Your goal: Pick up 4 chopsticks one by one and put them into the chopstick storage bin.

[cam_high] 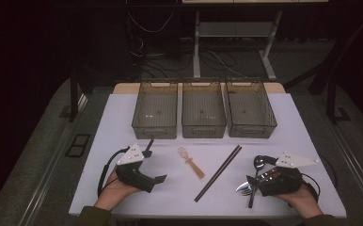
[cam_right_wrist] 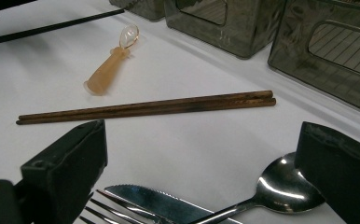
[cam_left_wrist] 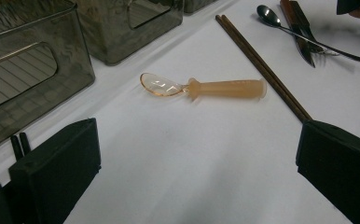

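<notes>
3 grey bins point(cam_high: 203, 114) sit at upper middle. Below lie 1 orange spoon point(cam_high: 192, 162), 2 chopsticks point(cam_high: 218, 173), 1 metal spoon point(cam_high: 257, 164), 1 knife point(cam_right_wrist: 162, 201), 1 fork point(cam_right_wrist: 104, 215). Left gripper point(cam_high: 155, 164) and right gripper point(cam_high: 249, 184) gape wide, empty.

The right claw point(cam_right_wrist: 201, 182) stood open over a metal spoon point(cam_right_wrist: 276, 189), knife point(cam_right_wrist: 155, 203) and fork point(cam_right_wrist: 101, 215); beyond lay chopsticks point(cam_right_wrist: 145, 107) and an orange spoon point(cam_right_wrist: 110, 65).
</notes>
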The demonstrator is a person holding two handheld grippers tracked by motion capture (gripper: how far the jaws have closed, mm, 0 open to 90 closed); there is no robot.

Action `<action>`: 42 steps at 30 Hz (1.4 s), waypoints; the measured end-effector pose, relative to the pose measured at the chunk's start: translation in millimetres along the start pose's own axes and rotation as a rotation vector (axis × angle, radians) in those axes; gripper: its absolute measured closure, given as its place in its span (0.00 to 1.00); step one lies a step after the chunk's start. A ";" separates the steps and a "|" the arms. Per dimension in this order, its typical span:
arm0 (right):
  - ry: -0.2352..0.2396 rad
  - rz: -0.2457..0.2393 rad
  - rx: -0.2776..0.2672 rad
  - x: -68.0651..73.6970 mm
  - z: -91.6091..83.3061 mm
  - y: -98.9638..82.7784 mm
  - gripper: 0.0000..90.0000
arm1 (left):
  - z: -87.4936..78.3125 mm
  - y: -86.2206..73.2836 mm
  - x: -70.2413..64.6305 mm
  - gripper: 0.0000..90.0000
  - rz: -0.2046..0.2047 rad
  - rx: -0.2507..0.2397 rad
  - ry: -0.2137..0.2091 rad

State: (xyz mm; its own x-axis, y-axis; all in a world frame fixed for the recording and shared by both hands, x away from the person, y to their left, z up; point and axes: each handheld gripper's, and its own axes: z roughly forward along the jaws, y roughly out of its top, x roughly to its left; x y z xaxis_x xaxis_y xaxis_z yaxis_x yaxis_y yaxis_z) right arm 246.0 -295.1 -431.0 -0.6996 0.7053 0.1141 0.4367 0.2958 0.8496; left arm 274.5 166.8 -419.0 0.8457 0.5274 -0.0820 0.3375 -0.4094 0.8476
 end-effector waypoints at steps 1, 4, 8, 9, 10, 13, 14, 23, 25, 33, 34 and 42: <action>0.000 0.000 0.000 0.0 0.0 0.0 0.03 | 0.0 0.0 0.0 0.00 0.000 0.000 0.000; 0.002 0.004 0.001 -0.1 0.0 0.0 0.03 | 0.4 0.0 -0.7 0.00 -0.005 0.002 -0.002; 0.005 0.004 0.002 -0.1 -0.3 0.0 0.03 | 1.2 -0.1 -0.6 0.00 -0.001 0.010 -0.005; 0.007 0.006 0.003 -0.1 -0.2 -0.1 0.03 | 1.2 -0.1 -0.6 0.00 -0.001 0.010 -0.005; 0.008 0.006 0.007 -0.3 -0.2 0.0 0.03 | 1.6 0.0 -0.7 0.00 -0.002 0.010 -0.006; 0.011 0.009 0.013 -0.5 -0.2 0.3 0.03 | 2.6 -0.2 -0.4 0.00 -0.009 0.008 -0.007; 0.027 0.018 0.028 -1.2 -0.1 1.5 0.07 | 3.2 -0.1 0.9 0.00 -0.010 0.011 -0.008; 0.083 0.027 0.061 -1.2 2.6 9.3 0.23 | 3.0 -1.9 1.9 0.00 -0.015 0.023 0.003; 0.088 0.023 0.072 0.2 4.7 12.6 0.27 | 3.0 -2.6 1.9 0.00 -0.018 0.026 -0.001; 0.081 0.055 0.118 -6.6 15.5 22.1 0.56 | 3.7 -2.8 2.6 0.00 -0.025 0.017 -0.009; 0.075 0.060 0.120 -7.6 16.3 23.6 0.60 | 3.6 -3.1 2.3 0.00 -0.027 0.016 -0.010; 0.055 0.052 0.154 -15.5 29.8 37.0 0.86 | 4.0 -3.5 2.2 0.00 -0.022 0.021 -0.010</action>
State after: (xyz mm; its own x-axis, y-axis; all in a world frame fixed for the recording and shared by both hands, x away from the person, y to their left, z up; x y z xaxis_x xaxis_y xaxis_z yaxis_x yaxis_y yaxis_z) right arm 289.9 -275.9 -416.8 -0.7022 0.6868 0.1876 0.5515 0.3580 0.7535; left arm 276.8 166.4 -424.2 0.8420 0.5289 -0.1060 0.3648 -0.4135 0.8343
